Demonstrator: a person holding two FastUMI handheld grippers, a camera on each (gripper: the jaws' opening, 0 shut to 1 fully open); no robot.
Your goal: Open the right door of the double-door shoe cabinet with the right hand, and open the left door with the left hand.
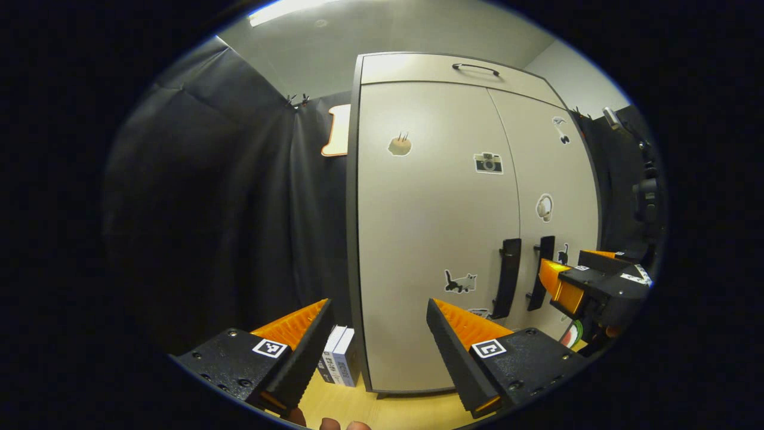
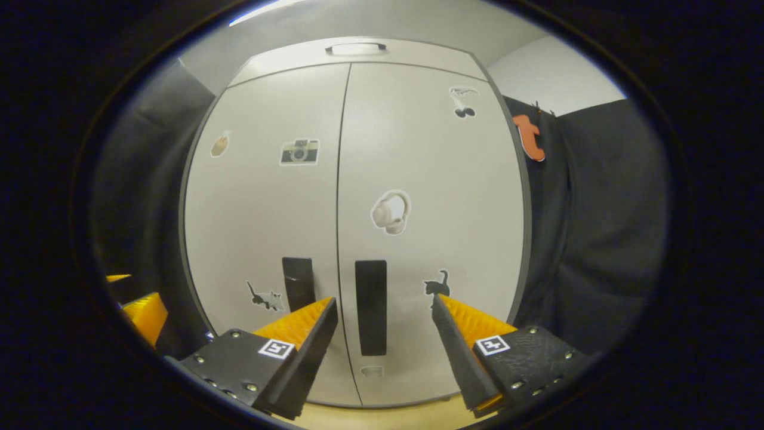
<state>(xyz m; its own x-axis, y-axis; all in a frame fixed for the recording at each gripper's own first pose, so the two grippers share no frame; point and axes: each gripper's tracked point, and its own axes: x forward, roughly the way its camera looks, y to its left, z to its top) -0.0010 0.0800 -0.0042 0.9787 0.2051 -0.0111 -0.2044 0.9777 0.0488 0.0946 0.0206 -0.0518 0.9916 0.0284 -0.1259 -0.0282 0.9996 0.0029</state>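
The shoe cabinet (image 2: pixel 358 179) is the landmark here: a tall, pale, smooth-faced unit with rounded corners, both doors shut flush along the centre seam. The right door (image 2: pixel 430 179) carries a flat, dark, upright bar of a handle (image 2: pixel 370 307) just beside that seam, and the right gripper (image 2: pixel 385 313) hovers squarely in front of it with its jaws spread wide, one finger to each side of the bar and neither touching it. That alignment looks like a deliberate setup for closing on the handle and pulling. The left door (image 1: pixel 436 227) has a matching handle (image 1: pixel 507 278) on its own side of the seam; seen at a slant from the left gripper view, it stands proud of the panel on short posts, which should give the fingers room to hook behind it. The left gripper (image 1: pixel 379 313) is also wide open but hangs off toward the cabinet's left edge, well apart from its handle, probably waiting its turn. The fingers' inner faces are ridged wedges, suited to gripping a slick bar. Small cut-out stickers dot both doors, and a few slim boxes (image 1: pixel 340 361) stand on the wooden floor (image 1: pixel 382 412) by the cabinet's left foot.
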